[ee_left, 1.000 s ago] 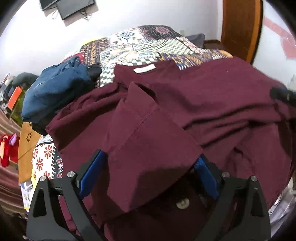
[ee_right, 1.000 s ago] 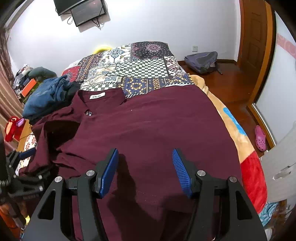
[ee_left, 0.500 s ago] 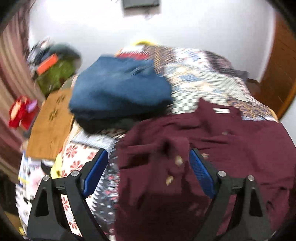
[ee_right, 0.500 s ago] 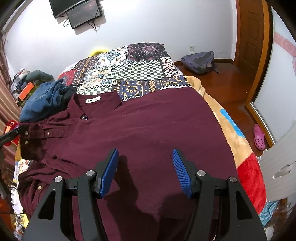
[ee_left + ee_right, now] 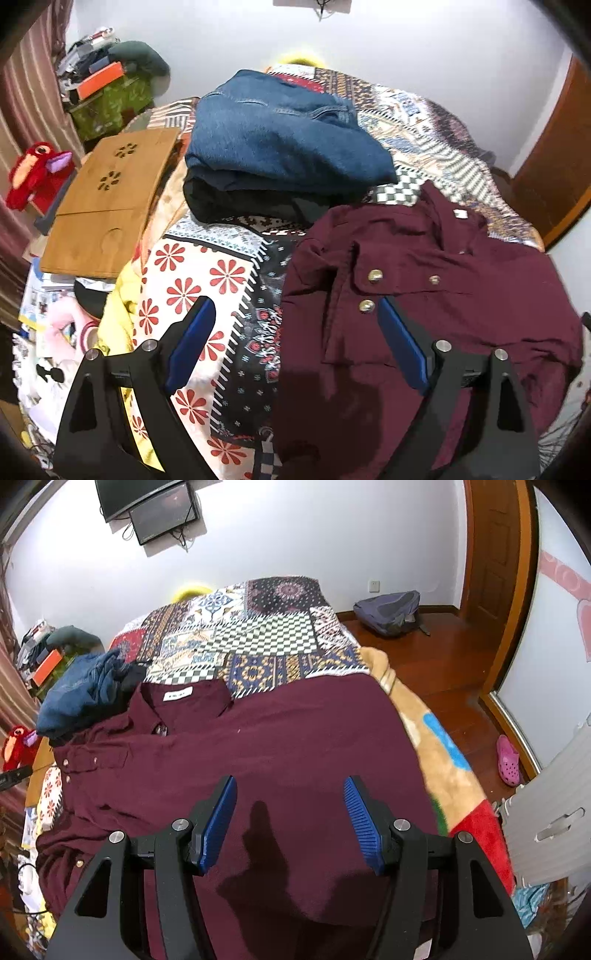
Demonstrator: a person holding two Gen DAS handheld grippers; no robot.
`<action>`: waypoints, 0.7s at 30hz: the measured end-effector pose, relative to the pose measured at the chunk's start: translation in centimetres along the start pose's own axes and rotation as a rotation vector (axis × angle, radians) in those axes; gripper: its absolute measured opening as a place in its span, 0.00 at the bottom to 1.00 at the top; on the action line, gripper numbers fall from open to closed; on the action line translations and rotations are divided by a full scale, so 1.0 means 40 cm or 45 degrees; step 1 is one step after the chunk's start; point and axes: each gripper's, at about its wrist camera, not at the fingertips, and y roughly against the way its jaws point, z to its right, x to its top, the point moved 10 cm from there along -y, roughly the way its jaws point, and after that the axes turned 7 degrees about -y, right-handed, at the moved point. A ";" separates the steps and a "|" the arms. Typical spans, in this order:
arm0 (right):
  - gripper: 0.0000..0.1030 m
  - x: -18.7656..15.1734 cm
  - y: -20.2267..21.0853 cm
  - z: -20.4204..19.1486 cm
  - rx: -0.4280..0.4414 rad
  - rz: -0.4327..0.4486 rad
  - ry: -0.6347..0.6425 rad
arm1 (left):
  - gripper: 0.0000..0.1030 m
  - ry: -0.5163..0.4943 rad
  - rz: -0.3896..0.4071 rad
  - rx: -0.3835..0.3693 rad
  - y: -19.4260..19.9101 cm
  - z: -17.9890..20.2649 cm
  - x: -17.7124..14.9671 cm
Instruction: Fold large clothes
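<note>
While the maroon shirt lies spread across the near part of the bed, back side up with the neck label toward the far wall, folding looks to be at an early stage. Left gripper: jaws wide apart, nothing between the pads; it hangs over the shirt's left edge, where the buttoned placket and a sleeve are turned in over the body in a loose, rumpled flap. Right gripper: jaws roughly half open, empty, hovering above the smooth middle of the shirt. Judgement: the left side has had a first fold inward, though it is not squared up; the right half lies flat and unfolded to the bed's edge, and the hem has not been brought up toward the collar. Remaining, as far as can be seen: tidy the left flap, fold the right side in, then fold lengthwise. Folded blue jeans sit stacked on a dark garment just beyond the shirt's collar corner, likely done already.
</note>
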 end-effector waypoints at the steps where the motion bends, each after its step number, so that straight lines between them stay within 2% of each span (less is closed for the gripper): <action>1: 0.55 0.004 0.007 0.011 -0.007 0.006 -0.005 | 0.87 0.006 0.001 -0.015 0.008 0.001 0.002; 6: 0.55 0.000 0.037 0.073 -0.044 -0.001 -0.031 | 0.87 0.025 0.008 -0.014 0.050 -0.037 -0.011; 10: 0.55 -0.018 0.065 0.120 -0.081 -0.022 -0.033 | 0.87 0.038 0.011 0.054 0.083 -0.087 -0.033; 14: 0.55 -0.036 0.092 0.147 -0.102 -0.025 -0.029 | 0.87 0.074 0.024 0.075 0.122 -0.126 -0.060; 18: 0.55 -0.067 0.112 0.159 -0.097 -0.037 -0.021 | 0.87 0.037 0.051 0.139 0.174 -0.144 -0.092; 21: 0.55 -0.099 0.116 0.161 -0.082 -0.054 -0.021 | 0.91 0.025 0.067 0.120 0.205 -0.142 -0.123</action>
